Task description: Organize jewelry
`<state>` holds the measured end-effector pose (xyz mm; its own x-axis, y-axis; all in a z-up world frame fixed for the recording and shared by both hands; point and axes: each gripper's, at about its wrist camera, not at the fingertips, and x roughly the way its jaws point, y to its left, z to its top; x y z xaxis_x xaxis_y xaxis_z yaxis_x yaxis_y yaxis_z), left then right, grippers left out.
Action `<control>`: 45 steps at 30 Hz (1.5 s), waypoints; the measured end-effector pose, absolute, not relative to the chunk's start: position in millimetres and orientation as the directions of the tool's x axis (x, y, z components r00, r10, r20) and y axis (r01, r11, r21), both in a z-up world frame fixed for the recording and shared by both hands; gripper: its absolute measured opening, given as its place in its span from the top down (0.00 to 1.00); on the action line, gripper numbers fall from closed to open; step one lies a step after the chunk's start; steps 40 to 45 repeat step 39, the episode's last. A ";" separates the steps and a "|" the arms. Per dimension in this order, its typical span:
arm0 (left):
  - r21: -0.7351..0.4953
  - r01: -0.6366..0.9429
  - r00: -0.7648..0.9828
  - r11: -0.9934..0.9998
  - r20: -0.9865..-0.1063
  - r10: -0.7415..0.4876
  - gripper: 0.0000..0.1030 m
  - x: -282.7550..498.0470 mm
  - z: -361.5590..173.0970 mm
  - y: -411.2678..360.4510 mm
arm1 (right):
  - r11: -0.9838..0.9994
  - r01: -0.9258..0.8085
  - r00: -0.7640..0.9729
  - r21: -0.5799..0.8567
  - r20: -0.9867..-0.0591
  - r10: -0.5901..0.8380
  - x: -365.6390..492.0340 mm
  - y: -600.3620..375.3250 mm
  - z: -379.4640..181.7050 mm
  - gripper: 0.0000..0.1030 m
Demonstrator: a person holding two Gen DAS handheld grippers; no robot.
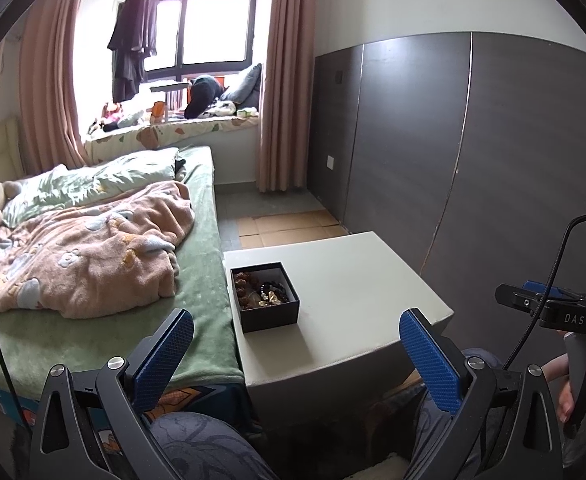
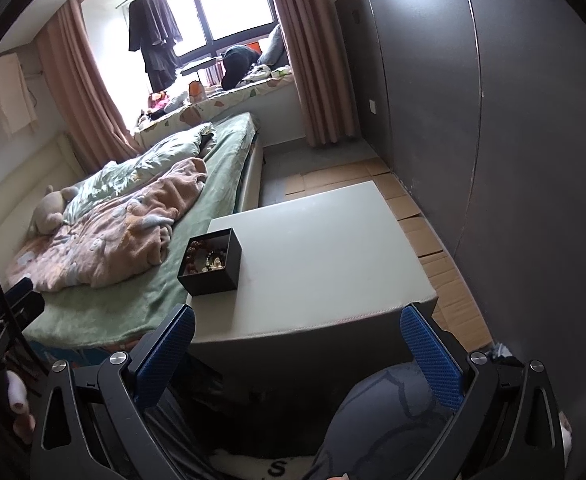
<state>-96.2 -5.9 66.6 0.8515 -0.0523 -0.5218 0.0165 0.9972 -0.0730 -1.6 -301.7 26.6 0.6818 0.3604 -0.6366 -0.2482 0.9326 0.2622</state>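
A small black box [image 1: 269, 314] stands at the left edge of a white square table [image 1: 357, 280], filled with beaded bracelets and other jewelry [image 1: 263, 288]. In the right wrist view the same box [image 2: 213, 276] sits near the table's [image 2: 325, 256] front left corner, jewelry [image 2: 207, 258] showing inside. My left gripper [image 1: 295, 330] hangs open, short of the table's front edge, nothing between its blue pads. My right gripper [image 2: 297, 328] is open too, held back from the table front and empty. The right gripper's body [image 1: 565, 312] shows at the right edge of the left wrist view.
A bed [image 1: 105, 240] with a green sheet and pink blanket lies along the table's left side. A grey panelled wall [image 1: 493, 152] runs on the right, with flattened cardboard [image 2: 425, 224] on the floor beside it. The person's knees [image 2: 385, 412] are below the grippers.
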 end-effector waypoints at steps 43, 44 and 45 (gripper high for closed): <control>-0.094 0.037 0.835 0.995 -0.544 -0.082 0.00 -88.9 58.3 -5.5 | 0.944 -0.234 0.680 0.232 -0.655 0.330 2.7 -300.9 20.3 0.00; -0.094 0.037 0.835 0.995 -0.544 -0.082 0.00 -88.9 58.3 -5.5 | 0.944 -0.234 0.680 0.232 -0.655 0.330 2.7 -300.9 20.3 0.00; -0.094 0.037 0.835 0.995 -0.544 -0.082 0.00 -88.9 58.3 -5.5 | 0.944 -0.234 0.680 0.232 -0.655 0.330 2.7 -300.9 20.3 0.00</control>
